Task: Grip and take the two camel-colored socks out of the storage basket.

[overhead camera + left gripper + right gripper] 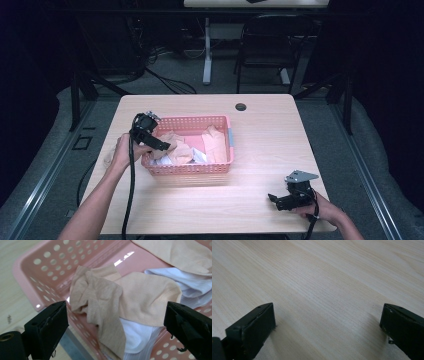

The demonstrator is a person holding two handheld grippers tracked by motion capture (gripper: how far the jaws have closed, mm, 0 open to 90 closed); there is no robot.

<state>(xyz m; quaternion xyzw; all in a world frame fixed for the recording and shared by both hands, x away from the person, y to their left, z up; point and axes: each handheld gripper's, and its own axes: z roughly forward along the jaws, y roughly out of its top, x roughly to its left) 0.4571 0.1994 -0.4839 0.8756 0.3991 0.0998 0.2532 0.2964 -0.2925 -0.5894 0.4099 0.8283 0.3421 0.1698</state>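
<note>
Both jaws of left gripper [116, 317] wide — above beige sock [135, 296].

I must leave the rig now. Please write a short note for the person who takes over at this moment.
Left gripper: open, jaws wide, hovering over the left end of the pink basket, aimed at a crumpled beige sock. It grips nothing.
Right gripper: open, empty, low over bare table at the near right, away from the basket.
Things: beige socks and white socks lie piled inside the basket; one beige sock lies flat at its right end.
Done: no sock lies on the table beside the basket.
Left: probably close on the beige sock and lift it out, then handle the others.
</note>
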